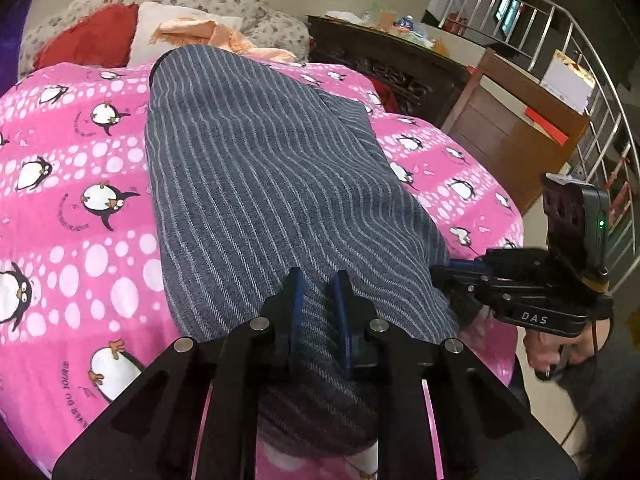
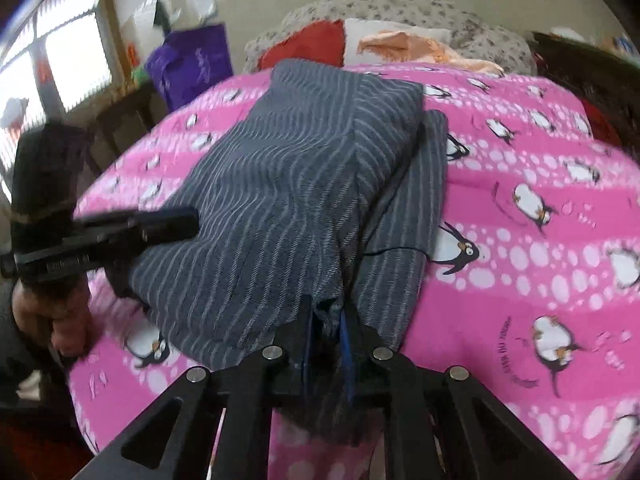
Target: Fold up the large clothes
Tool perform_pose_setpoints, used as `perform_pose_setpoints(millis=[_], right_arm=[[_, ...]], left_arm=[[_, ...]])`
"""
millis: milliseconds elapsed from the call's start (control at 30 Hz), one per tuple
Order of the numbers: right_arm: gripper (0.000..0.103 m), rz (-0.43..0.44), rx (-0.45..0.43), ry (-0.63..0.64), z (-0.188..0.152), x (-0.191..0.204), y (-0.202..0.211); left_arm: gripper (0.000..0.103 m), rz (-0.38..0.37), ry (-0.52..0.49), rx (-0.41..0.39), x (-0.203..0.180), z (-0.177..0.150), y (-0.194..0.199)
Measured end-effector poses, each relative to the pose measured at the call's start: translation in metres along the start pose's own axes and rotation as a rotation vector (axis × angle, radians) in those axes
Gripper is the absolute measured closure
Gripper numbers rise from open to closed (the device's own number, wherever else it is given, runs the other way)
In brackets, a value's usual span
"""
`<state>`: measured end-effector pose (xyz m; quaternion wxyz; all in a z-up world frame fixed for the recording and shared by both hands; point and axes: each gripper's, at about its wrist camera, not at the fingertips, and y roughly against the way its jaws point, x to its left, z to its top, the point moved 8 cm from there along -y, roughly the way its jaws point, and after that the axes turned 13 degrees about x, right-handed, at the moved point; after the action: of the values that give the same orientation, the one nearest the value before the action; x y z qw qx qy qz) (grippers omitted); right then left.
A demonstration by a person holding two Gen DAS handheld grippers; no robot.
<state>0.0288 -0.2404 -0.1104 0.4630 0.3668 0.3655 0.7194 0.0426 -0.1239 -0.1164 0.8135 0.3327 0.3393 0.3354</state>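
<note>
the striped garment [image 1: 256,184] is a matt woven cloth, grey-blue with a visible twill grain and thin pale stripes. under the garment, the blanket [image 1: 72,208] looks like soft, fleecy pink cloth printed with penguins. beyond the garment's far end lie a fuzzy red cushion [image 1: 88,40] and a peach cloth [image 1: 208,32]. the left gripper [image 1: 320,300] is matt black plastic with shiny metal pins. right of the garment stand a brown wooden cabinet [image 1: 500,132] and a glossy metal railing [image 1: 600,92].
</note>
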Motion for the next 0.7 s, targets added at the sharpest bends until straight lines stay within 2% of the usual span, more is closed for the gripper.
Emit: perform_pose_setpoints(millis=[100, 167, 233, 267, 367, 467, 567, 667, 700], right_arm=[[0.093, 0.060, -0.009, -0.076, -0.001, -0.006, 0.012], [0.093, 0.052, -0.041, -0.091, 0.005, -0.003, 0.034], [0.090, 0.026, -0.156, -0.084, 0.021, 0.011, 0.077], [0.089, 0.022, -0.247, -0.076, 0.037, 0.022, 0.105], [0.087, 0.021, -0.331, -0.091, 0.075, 0.047, 0.126], [0.087, -0.036, -0.328, -0.121, 0.123, 0.056, 0.101], [0.087, -0.026, -0.328, -0.168, 0.176, 0.044, 0.062], [0.087, -0.056, -0.284, -0.203, 0.199, 0.019, 0.017], [0.086, -0.121, -0.242, -0.220, 0.198, 0.004, -0.006]], left_arm=[[0.088, 0.010, -0.008, -0.001, 0.000, 0.000, 0.000], [0.088, 0.022, -0.016, -0.001, -0.002, -0.001, 0.000], [0.089, 0.033, -0.021, -0.003, -0.005, -0.001, -0.001], [0.089, 0.033, -0.018, -0.007, -0.005, 0.000, -0.001], [0.089, 0.016, -0.011, -0.014, -0.004, -0.002, -0.001], [0.089, 0.005, -0.007, -0.015, -0.002, -0.002, 0.000], [0.089, -0.008, -0.003, -0.018, -0.001, -0.002, 0.001], [0.089, -0.019, 0.002, -0.022, 0.001, -0.002, 0.001], [0.089, -0.022, 0.003, -0.024, 0.000, -0.003, 0.001]])
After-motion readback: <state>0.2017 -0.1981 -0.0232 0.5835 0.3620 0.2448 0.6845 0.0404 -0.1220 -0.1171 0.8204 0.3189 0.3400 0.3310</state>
